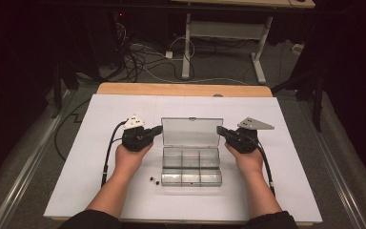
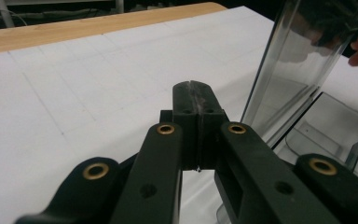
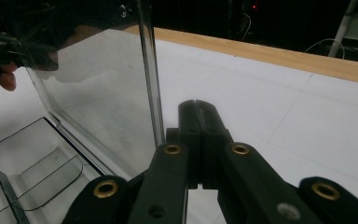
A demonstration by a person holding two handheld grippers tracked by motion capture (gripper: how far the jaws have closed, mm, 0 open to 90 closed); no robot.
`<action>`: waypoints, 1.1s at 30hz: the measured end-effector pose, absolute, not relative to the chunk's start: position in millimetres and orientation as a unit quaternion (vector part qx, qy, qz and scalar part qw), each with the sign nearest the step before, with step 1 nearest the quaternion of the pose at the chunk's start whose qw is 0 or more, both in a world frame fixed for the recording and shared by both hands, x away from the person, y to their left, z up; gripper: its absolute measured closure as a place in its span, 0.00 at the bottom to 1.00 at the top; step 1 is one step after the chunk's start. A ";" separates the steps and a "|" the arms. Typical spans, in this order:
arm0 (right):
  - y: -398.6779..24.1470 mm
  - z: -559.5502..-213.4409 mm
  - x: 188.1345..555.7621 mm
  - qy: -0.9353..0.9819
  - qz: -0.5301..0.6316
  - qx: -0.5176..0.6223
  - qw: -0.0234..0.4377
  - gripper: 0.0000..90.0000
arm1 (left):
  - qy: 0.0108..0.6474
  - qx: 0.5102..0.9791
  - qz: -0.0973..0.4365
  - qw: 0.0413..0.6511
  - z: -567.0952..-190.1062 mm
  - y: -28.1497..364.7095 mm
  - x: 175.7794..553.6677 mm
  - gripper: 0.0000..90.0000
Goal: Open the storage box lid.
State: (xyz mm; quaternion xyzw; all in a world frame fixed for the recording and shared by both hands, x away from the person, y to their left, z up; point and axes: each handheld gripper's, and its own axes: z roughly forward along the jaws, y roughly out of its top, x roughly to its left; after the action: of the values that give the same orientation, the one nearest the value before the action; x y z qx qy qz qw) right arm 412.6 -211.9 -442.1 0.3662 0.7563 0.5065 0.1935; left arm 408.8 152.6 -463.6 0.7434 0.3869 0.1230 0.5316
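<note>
- High view: I see one clear compartment box (image 1: 191, 164), lid (image 1: 191, 132) upright, no readable writing.
- Two small dark beads (image 1: 154, 181) beside it.
- My left gripper (image 1: 160, 129) and right gripper (image 1: 219, 130): jaws pressed together, empty.

Your left gripper (image 1: 158, 130) sits in your left hand (image 1: 129, 157), jaws pressed together and pointing right. Your right gripper (image 1: 220, 130), held by your right hand (image 1: 248, 160), mirrors it, jaws closed, pointing left. Both forearms enter from the near edge.
</note>
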 end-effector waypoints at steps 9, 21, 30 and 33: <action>-212.0 -442.2 416.8 0.755 0.503 0.373 0.195 1.00 | 0.378 0.752 0.123 0.526 -462.0 144.8 412.0 0.97; -208.7 -442.3 424.6 0.756 0.498 0.378 0.194 1.00 | 0.383 0.759 0.118 0.513 -467.9 138.9 421.3 0.97; -208.1 -449.9 431.7 0.760 0.485 0.389 0.190 1.00 | 0.392 0.764 0.111 0.501 -475.3 137.2 426.0 0.97; -207.8 -451.7 432.7 0.761 0.482 0.390 0.189 1.00 | 0.392 0.769 0.109 0.494 -478.5 136.3 427.4 0.97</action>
State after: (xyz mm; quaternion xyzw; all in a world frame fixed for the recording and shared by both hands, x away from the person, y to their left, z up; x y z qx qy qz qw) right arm 432.7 -207.8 -451.7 0.3904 0.7609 0.4824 0.1894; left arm 427.4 136.3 -478.5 0.7685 0.3922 0.1085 0.4937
